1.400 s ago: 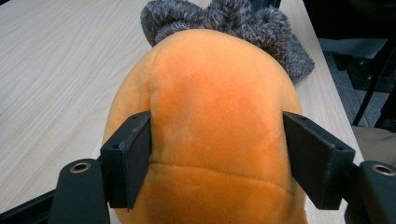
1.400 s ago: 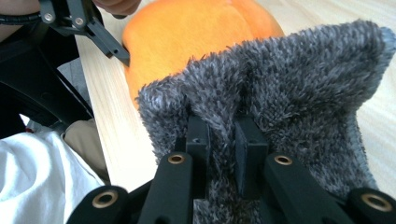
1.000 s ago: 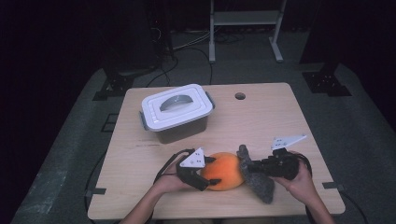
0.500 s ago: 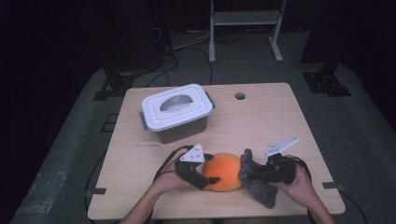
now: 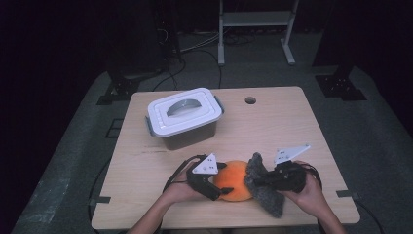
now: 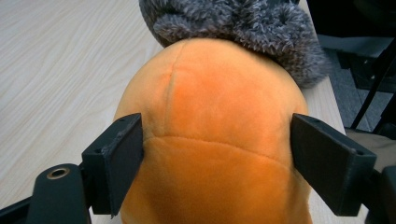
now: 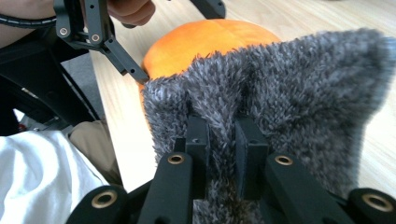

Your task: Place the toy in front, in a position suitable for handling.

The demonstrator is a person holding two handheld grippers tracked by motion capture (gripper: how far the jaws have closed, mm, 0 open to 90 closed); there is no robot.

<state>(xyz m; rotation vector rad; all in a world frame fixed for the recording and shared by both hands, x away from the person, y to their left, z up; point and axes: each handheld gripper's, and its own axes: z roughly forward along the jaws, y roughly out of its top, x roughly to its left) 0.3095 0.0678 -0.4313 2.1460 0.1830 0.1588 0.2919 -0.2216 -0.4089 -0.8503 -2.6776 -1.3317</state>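
left gripper [image 5: 221, 181] jaws just opened around orange plush [image 5: 235, 179]; right gripper [image 7: 219, 135] pinches grey cloth [image 7: 299, 93].

Orange plush ball [image 5: 234, 179]: round, soft, seamed, resting on the wooden surface [image 5: 272, 126] near its front edge. Grey fuzzy cloth [image 5: 263, 187]: shaggy pile, bunched and draped against the ball's right side, touching it, its lower end trailing toward the surface edge.
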